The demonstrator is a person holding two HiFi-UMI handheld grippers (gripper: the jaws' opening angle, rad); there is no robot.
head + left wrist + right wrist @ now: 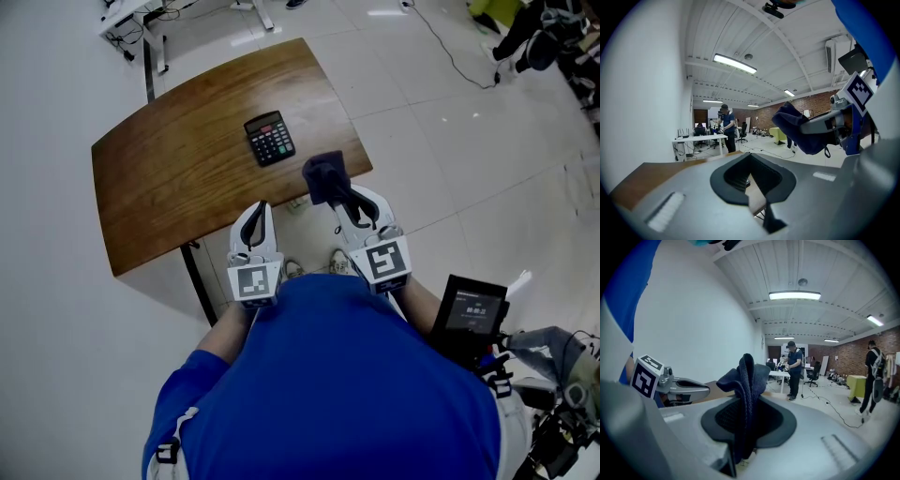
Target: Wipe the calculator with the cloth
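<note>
Two grippers and one small target on a broad brown wooden table [178, 169]; we log the layout before the wipe. Both grippers sit at the near edge of the table, close to the body. The left gripper [260, 208] has its jaws brought together on nothing; its own view shows only the dark hollow between the pads and a sliver of table through it. The right gripper [339, 195] has its jaws clamped on the dark blue cloth [325, 175], which stands up bunched past the jaw tips over the table's near right part. We cannot tell whether the cloth touches the wood. The calculator [270, 138] lies flat near the middle of the table, apart from both grippers. Its long axis runs away from us, display end far, keypad end near, and the far end leans slightly left. From the right gripper it lies forward and to the left, near; from the left gripper it lies forward and a little right, farther off. We judge the cloth-bearing right gripper the nearer one, so the coming reach goes forward-left, with strokes along the long axis.
</note>
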